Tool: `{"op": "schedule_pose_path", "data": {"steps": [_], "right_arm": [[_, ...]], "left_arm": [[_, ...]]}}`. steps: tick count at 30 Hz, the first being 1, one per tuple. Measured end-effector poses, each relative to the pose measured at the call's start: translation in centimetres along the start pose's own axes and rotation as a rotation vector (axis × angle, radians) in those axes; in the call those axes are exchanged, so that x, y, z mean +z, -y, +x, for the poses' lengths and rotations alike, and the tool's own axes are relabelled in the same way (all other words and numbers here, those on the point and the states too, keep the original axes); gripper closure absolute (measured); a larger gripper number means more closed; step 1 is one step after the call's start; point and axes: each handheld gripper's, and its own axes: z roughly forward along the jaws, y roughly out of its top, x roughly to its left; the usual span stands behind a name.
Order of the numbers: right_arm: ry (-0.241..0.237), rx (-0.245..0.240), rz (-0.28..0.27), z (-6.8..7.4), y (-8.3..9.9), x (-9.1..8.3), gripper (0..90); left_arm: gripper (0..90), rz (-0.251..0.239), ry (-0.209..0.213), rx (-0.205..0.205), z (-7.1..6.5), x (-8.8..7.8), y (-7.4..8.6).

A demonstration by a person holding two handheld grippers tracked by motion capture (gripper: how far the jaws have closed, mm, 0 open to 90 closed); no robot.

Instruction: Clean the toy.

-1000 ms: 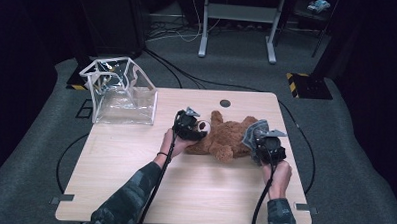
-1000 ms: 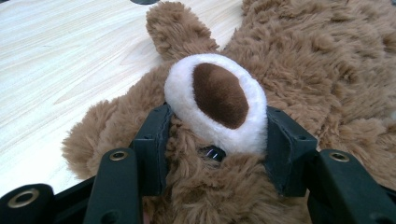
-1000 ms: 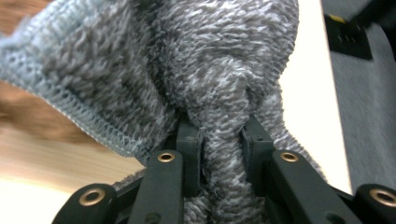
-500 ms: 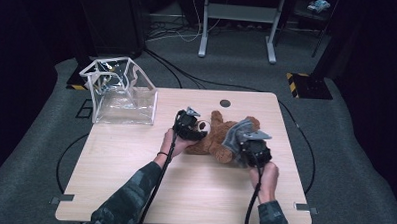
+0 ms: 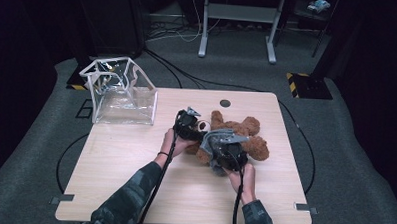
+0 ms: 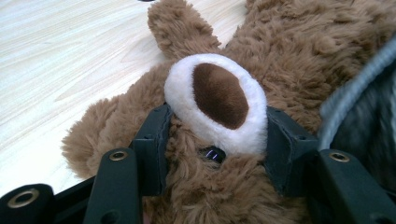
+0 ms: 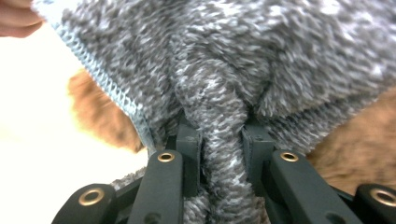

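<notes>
Pale wood tabletop [image 5: 133, 190] carries a brown plush teddy bear [image 5: 245, 136] lying near its middle, right of a clear plastic bag [image 5: 122, 97]. The left gripper [image 6: 212, 154] clamps the bear's head behind the white muzzle, pinning it, while the right gripper [image 7: 219, 158] pinches a fold of grey knit garment [image 7: 224, 70], seemingly to dress or undress the bear

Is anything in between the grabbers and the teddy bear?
No. The left gripper already clamps the teddy bear by its head, and the right gripper pinches the grey knitted garment lying on it.
</notes>
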Motion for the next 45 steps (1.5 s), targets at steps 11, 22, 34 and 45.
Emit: {"op": "schedule_pose_path", "data": {"steps": [11,22,34,45], "right_arm": [[0.028,0.032,-0.062,-1.0,0.8,-4.2,73.7],[0.059,-0.027,-0.132,1.3,-3.1,-6.9,73.5],[0.016,-0.090,-0.050,4.9,-4.4,-1.5,73.1],[0.020,-0.088,0.064,5.7,-2.0,3.3,73.3]], "left_arm": [[46.1,0.001,0.017,-0.010,0.3,-0.3,-0.2],[34.3,-0.018,0.019,0.005,0.5,-2.9,-1.1],[31.8,-0.033,-0.068,-0.109,6.1,-5.4,1.4],[32.1,-0.028,-0.064,-0.100,5.3,-3.6,1.2]]}}
